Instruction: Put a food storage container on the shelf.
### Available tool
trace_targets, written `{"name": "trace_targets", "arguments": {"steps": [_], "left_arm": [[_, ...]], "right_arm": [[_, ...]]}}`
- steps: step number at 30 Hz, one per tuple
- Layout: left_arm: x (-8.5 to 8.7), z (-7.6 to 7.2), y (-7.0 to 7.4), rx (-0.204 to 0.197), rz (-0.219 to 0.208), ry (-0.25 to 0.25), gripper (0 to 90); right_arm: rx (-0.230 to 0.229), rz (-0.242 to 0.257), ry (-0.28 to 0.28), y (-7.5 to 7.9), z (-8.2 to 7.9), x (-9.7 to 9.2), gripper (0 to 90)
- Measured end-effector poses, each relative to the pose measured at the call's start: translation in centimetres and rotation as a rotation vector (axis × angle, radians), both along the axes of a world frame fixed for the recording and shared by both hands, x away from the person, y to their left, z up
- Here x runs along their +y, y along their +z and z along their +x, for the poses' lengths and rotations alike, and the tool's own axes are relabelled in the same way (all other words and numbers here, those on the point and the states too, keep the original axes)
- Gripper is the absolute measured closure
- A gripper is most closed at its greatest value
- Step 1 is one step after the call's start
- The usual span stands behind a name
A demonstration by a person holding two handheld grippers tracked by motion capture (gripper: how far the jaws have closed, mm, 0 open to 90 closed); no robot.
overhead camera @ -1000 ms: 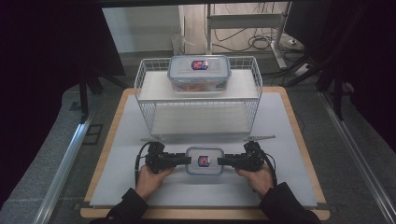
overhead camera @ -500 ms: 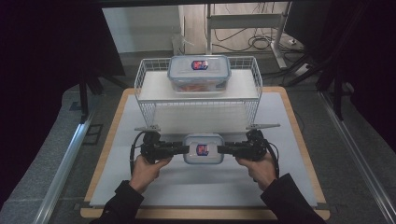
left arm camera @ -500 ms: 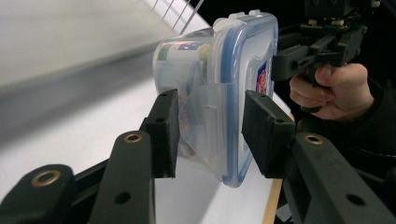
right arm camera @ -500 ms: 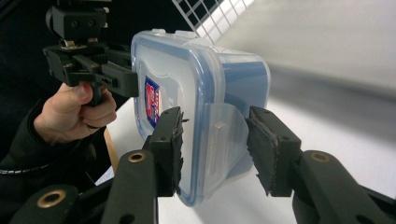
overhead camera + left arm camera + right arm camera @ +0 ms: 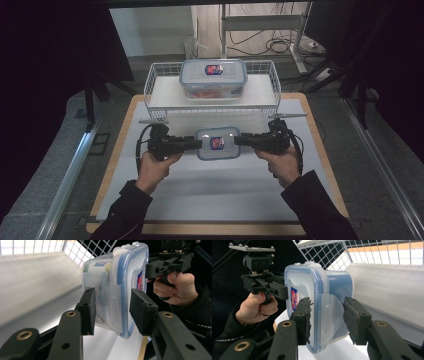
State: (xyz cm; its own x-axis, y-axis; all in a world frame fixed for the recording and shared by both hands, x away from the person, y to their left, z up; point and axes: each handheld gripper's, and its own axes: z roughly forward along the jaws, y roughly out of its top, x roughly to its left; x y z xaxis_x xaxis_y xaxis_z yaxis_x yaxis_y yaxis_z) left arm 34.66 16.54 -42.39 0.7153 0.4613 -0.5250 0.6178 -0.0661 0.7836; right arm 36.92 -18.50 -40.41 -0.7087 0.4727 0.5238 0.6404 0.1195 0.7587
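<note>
From above, the small lidded container (image 5: 217, 142) hung just in front of the wire basket (image 5: 155, 85), clear of the counter (image 5: 210, 190), between the left gripper (image 5: 198, 144) and the right gripper (image 5: 237, 140). The gripper views added what that view hid: each gripper's partly closed jaws clamped a side latch flap, lid on one pad and tub on the other. A second container (image 5: 213, 78) sat in the basket.
</note>
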Motion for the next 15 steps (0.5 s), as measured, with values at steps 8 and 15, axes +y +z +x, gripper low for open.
{"name": "trace_targets", "arguments": {"steps": [8,15], "left_arm": [[0.3,1.0,2.5,-0.016,0.0,0.011,57.4],[0.8,1.9,4.5,-0.023,-0.006,0.019,57.4]], "right_arm": [[-0.004,0.011,-0.003,2.1,0.9,0.3,57.8],[-0.017,0.017,-0.005,4.0,1.8,0.7,57.9]]}}
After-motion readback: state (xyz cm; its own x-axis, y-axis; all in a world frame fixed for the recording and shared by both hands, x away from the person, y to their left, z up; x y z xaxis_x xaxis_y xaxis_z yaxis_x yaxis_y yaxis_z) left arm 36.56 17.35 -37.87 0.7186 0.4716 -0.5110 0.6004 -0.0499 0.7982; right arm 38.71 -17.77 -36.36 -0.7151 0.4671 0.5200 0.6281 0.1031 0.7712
